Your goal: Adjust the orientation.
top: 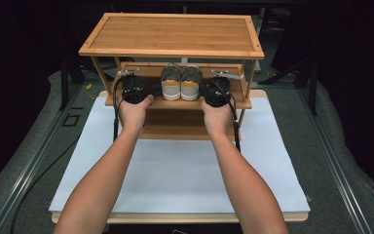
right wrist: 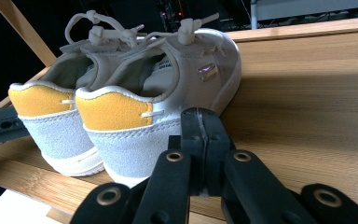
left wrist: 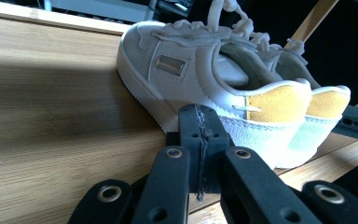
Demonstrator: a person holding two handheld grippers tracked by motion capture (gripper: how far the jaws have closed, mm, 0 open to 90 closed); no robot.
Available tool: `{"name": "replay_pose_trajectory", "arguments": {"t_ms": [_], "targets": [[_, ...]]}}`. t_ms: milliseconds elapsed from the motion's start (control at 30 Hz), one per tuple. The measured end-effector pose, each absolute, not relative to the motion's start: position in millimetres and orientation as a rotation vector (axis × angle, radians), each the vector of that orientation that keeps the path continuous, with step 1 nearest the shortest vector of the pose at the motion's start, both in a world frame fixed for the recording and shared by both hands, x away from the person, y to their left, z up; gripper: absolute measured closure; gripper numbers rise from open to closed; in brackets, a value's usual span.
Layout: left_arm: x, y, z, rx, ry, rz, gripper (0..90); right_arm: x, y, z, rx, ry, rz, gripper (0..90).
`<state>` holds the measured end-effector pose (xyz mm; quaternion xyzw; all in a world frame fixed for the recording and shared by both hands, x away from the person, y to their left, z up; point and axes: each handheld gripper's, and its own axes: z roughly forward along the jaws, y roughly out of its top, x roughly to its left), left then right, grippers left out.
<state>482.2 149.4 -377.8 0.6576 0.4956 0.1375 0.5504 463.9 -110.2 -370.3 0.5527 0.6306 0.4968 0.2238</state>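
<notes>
A pair of pale grey sneakers (top: 181,83) with yellow heel tabs stands side by side on the middle shelf of a bamboo shoe rack (top: 173,34), heels toward me. My left gripper (top: 130,84) rests at the shelf's front edge just left of the pair, and my right gripper (top: 216,87) rests just right of it. In the left gripper view the jaws (left wrist: 199,114) are shut with nothing between them, close beside the left sneaker (left wrist: 191,79). In the right gripper view the jaws (right wrist: 200,114) are shut and empty too, beside the right sneaker (right wrist: 168,88).
The rack stands at the far end of a white board (top: 175,170) on a wooden tabletop. It has a top shelf above the grippers and a lower shelf (top: 175,127) below them. Slanted side posts (top: 102,73) flank the middle shelf. Dark surroundings lie beyond.
</notes>
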Motion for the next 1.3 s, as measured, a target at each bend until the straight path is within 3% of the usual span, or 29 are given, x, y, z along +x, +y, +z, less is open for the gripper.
{"name": "replay_pose_trajectory", "arguments": {"t_ms": [700,1300], "targets": [[464,154,-364,1.568,1.131,0.339,85.8,447,-111,-365,1.47,1.757,1.377,82.5],[449,160,-359,1.574,1.108,0.34,83.7,431,-110,-358,1.435,1.772,1.42,82.4]]}}
